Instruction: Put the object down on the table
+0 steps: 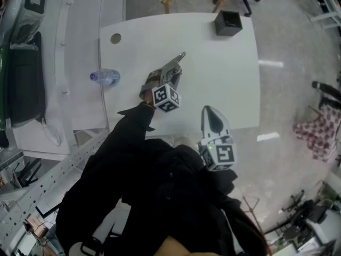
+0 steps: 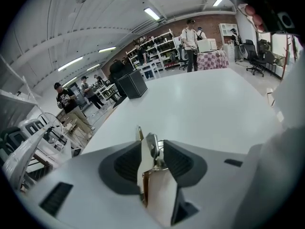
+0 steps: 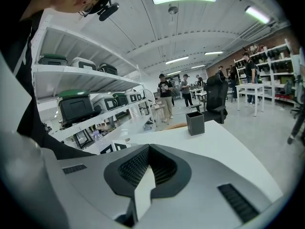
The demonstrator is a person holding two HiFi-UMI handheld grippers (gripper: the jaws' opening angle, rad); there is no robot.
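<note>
Left fingers [image 2: 120, 164] standing slightly apart, small metal piece [image 2: 151, 147] sitting loosely between them, low over white worktop [image 2: 205, 109]; right fingers [image 3: 136, 166] sitting closed, empty | put-down looking nearly done; backing clear remaining

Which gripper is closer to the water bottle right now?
Left. The left gripper is over the table, just right of the water bottle; the right gripper sits farther right, near the table's front edge.

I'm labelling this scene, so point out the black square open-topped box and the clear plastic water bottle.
Black square open-topped box [image 1: 229, 30]: head view, its outer wall.
Clear plastic water bottle [image 1: 106, 77]: head view, middle of its body.
</note>
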